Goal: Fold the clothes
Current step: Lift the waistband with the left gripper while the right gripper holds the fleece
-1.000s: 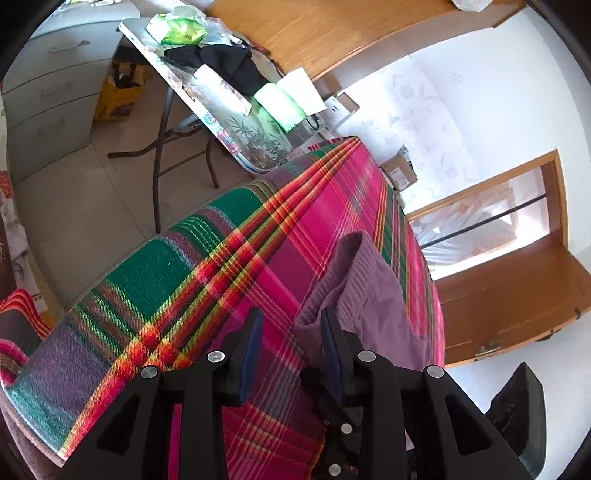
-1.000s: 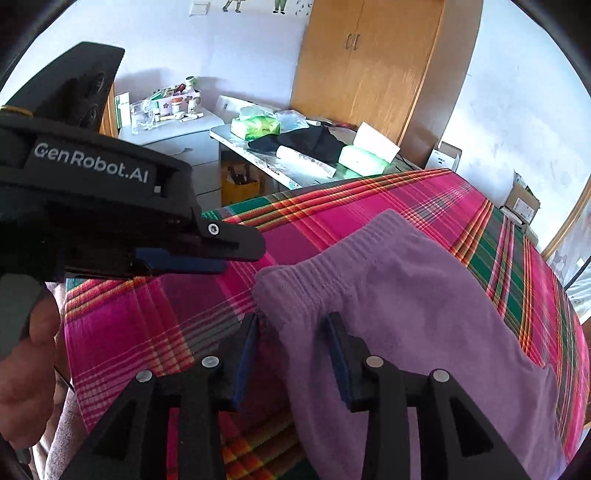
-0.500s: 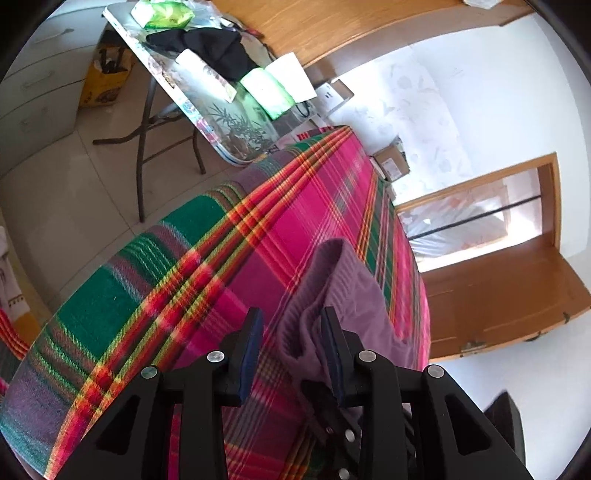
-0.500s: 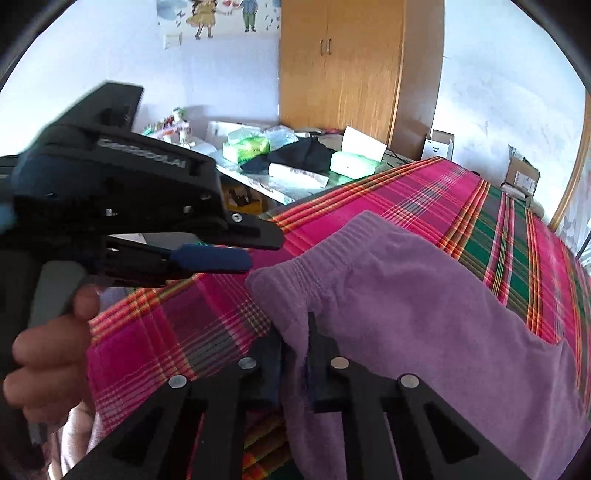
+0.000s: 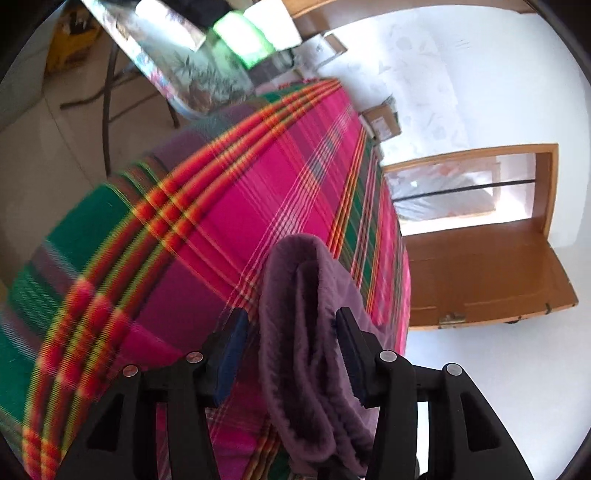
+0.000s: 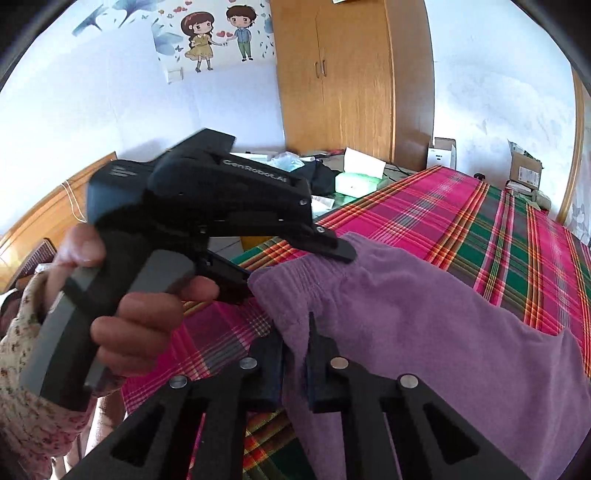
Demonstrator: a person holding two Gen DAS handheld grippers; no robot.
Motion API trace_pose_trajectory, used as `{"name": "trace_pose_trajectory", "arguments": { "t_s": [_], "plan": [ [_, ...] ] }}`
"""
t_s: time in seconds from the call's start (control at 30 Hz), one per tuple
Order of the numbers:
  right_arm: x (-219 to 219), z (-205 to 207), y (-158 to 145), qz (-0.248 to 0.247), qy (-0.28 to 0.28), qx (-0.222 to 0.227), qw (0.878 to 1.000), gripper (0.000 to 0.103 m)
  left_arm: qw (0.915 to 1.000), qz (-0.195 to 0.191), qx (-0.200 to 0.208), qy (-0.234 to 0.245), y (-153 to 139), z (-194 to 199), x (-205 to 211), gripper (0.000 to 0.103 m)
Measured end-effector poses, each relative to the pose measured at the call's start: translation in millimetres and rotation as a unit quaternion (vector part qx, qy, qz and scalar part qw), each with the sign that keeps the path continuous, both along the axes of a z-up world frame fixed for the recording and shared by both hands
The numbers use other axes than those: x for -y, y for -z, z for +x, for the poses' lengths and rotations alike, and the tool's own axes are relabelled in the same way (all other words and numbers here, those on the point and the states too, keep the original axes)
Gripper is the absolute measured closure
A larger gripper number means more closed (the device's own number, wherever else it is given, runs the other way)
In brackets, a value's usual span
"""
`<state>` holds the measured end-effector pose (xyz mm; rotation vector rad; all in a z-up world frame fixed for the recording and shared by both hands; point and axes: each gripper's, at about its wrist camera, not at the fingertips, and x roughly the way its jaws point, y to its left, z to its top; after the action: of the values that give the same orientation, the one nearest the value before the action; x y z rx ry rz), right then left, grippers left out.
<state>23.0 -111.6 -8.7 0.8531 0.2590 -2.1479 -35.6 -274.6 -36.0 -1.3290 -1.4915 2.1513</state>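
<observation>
The right gripper (image 6: 295, 354) has its jaws pinched nearly shut on the waistband edge of the purple trousers (image 6: 424, 325), the cloth squeezed thin between the pads. Just to its left the left gripper (image 6: 295, 266) reaches in side-on, held by a hand (image 6: 144, 317) in a flowered sleeve (image 6: 22, 387); its two fingers sit above and below the same waistband corner. From the left wrist view the left gripper (image 5: 288, 354) has its jaws partly open, with a thick fold of the trousers (image 5: 310, 332) hanging between the pads; the cloth touches the right pad, but the left pad stands clear of it, so no firm hold shows. The trousers lie raised at the waist end and spread away over a plaid blanket (image 6: 480, 229) on the bed.

Beyond the bed edge is a folding bench (image 5: 173, 70) carrying a green pack (image 6: 354, 181), white paper and a dark garment (image 6: 314, 177). Cardboard boxes (image 6: 524, 170) stand by the far wall, a wooden wardrobe (image 6: 351, 81) behind the bench, and a cartoon sticker (image 6: 218, 33) on the wall. An open door (image 5: 480, 273) shows past the bed in the left view.

Against half a second ago, the left jaws are wider and the fold lies deeper between them; the waistband has lifted higher off the blanket, and the right jaws stay clamped.
</observation>
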Motion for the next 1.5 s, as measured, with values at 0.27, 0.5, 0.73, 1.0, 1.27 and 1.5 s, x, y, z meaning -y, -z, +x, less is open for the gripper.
{"name": "trace_pose_trajectory", "arguments": {
  "t_s": [0.27, 0.5, 0.73, 1.0, 1.27, 1.5],
  "plan": [
    [-3.6, 0.4, -0.3, -0.008, -0.007, -0.002, 1.000, 0.094, 0.9991, 0.024, 0.015, 0.032, 4.0, -19.6, -11.7, 0.052],
    [5.2, -0.6, 4.3, 0.017, -0.001, -0.007, 1.000, 0.095, 0.9981, -0.015, 0.001, 0.060, -0.9, -32.0, -20.4, 0.084],
    [29.1, 2.9, 10.5, 0.045, -0.009, -0.015, 0.999, 0.096, 0.9977, -0.037, -0.008, 0.057, -2.5, -26.0, -9.0, 0.088],
    [48.9, -9.1, 21.3, 0.060, -0.006, 0.010, 0.998, 0.096, 0.9971, -0.057, -0.022, 0.045, -4.7, -19.8, 7.1, 0.090],
    [43.8, -16.9, 31.1, 0.060, -0.001, 0.028, 0.998, 0.096, 0.9965, -0.066, -0.013, 0.049, 1.7, -18.1, 13.9, 0.090],
    [38.0, -19.1, 28.3, 0.045, 0.003, 0.030, 0.999, 0.096, 0.9960, -0.075, -0.005, 0.048, -2.2, -22.7, 6.3, 0.090]
  ]
}}
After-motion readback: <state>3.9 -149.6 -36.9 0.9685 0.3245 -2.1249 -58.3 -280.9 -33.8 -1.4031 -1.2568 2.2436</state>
